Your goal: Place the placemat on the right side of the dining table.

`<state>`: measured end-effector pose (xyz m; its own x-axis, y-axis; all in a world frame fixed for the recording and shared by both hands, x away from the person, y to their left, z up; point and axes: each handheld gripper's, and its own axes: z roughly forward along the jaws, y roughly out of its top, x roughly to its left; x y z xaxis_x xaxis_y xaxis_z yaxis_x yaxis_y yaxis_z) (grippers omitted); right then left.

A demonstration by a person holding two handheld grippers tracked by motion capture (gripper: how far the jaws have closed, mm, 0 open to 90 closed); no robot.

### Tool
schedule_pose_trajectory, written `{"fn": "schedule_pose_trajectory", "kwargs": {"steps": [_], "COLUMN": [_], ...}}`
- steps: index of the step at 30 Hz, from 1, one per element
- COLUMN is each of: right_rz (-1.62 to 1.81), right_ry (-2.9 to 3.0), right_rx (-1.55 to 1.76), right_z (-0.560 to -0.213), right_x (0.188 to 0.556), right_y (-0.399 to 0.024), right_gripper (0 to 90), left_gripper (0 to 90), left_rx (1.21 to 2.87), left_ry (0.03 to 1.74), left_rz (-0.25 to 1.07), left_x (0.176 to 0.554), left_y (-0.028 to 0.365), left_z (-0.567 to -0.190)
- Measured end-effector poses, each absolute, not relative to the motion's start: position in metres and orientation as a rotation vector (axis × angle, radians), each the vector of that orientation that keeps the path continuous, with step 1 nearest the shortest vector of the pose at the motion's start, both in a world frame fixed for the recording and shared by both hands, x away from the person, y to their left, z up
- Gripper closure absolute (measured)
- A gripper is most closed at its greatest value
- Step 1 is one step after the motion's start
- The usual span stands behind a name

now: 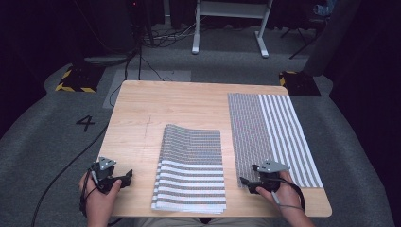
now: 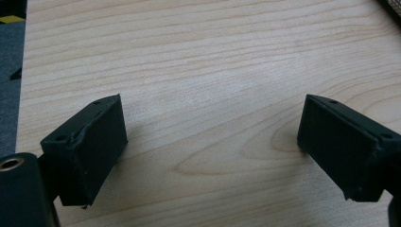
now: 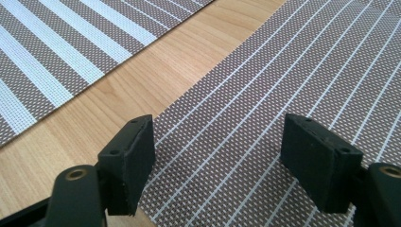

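Woven striped mats: one stack (image 1: 191,168) lies near centre on the table (image 1: 137,113); a single mat (image 1: 272,137) lies flat at right. Left gripper (image 1: 113,178) rests near left, jaws wide, empty. Right gripper (image 1: 257,182), jaws wide, hovers at the single mat's near edge. Judged: laying-out barely begun.

Stack of striped brown-and-white woven placemats (image 1: 191,168) at the table's near centre, top mat's far edge curled up, single flat placemat (image 1: 272,137) lying along the right side
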<state>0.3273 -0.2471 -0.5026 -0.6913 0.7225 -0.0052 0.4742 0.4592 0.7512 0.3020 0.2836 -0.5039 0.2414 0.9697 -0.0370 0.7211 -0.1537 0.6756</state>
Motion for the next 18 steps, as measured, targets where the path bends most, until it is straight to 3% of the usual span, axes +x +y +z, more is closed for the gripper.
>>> {"fn": "schedule_pose_trajectory", "kwargs": {"steps": [10,18], "right_rz": [1.133,1.197], "right_ry": [2.376,2.424], "right_rx": [0.973,0.868], "right_z": [-0.484,-0.467], "right_x": [0.328,0.326], "right_y": [-0.246,-0.217], "right_gripper": [27.6,26.4], "left_gripper": [9.2,9.2], "left_rx": [1.933,1.941], "left_ry": [1.544,1.536], "left_rz": [0.56,0.554], "left_x": [0.299,0.293], "left_y": [0.283,0.285], "left_z": [-0.504,-0.504]}}
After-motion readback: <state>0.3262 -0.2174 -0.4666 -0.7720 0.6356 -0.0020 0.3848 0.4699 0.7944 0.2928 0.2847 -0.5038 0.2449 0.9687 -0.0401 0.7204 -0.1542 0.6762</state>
